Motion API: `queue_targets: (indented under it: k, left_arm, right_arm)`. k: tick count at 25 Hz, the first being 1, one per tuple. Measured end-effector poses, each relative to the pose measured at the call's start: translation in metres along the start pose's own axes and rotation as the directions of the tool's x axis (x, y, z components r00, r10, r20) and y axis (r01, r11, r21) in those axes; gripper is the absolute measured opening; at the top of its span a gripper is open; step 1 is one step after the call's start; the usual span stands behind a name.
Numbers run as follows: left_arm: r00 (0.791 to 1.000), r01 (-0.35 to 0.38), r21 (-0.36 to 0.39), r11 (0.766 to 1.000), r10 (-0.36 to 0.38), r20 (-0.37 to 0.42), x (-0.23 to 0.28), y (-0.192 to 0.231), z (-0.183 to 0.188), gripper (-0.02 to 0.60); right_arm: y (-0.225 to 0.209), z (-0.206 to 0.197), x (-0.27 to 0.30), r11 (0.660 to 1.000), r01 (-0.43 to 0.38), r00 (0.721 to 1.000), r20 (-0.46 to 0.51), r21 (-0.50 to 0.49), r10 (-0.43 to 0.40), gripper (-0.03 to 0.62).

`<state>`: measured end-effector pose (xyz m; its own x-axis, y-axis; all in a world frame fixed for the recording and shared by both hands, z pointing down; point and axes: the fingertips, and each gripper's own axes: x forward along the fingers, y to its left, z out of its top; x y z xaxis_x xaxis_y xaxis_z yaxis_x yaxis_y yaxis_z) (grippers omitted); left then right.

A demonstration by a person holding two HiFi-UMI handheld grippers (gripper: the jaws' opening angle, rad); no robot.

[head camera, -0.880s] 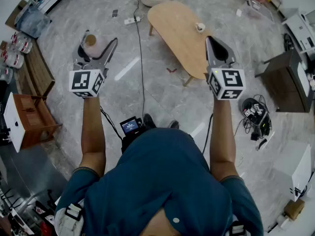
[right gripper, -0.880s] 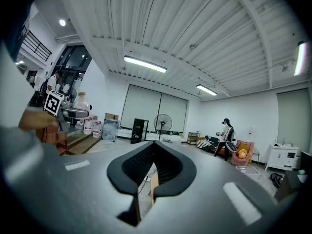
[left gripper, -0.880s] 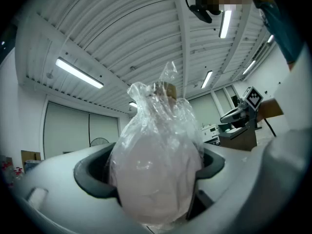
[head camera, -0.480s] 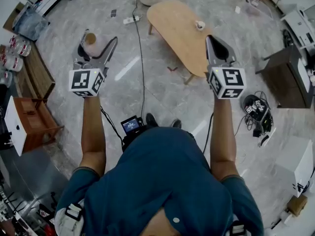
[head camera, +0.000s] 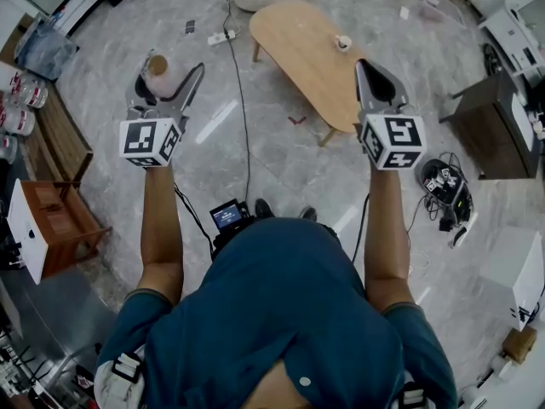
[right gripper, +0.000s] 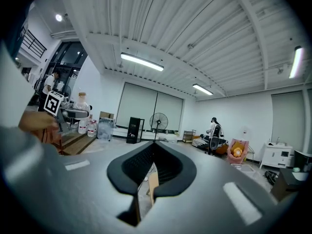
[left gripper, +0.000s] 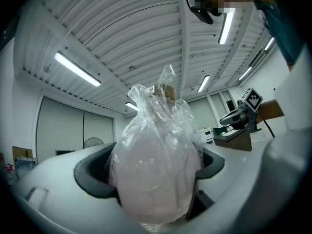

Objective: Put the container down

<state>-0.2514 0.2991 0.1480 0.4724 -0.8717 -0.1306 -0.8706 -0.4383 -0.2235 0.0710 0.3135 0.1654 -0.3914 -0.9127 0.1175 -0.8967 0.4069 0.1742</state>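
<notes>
L hand-held gripper (head camera: 169,79) still grasps bagged container (left gripper: 158,165); R hand-held gripper (right gripper: 151,165) clenched, empty. Floor (head camera: 272,173) barely shifted, prob. walking; not down yet.

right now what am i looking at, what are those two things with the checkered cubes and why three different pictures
There is no robot here: a person holds a two-jaw gripper in each hand, and the marker cubes are part of those grippers. The head view comes from a camera on the person's head, looking down past their arms at the floor. The other two pictures come from a camera riding on each gripper, looking along its jaws. The left gripper holds a pale container wrapped in clear plastic, up in the air. The right gripper is shut and empty. Below stands an oval wooden table with a small cup on it.
</notes>
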Motion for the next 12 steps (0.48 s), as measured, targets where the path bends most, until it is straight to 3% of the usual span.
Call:
queue_targets:
  k: [12]
  left_arm:
    - [1.000, 0.021, -0.034, 0.999, -0.020, 0.023, 0.017, 0.018, -0.006, 0.428]
  right_arm:
    - [0.000, 0.012, 0.016, 0.998, 0.015, 1.000, 0.018, 0.054, -0.016, 0.014]
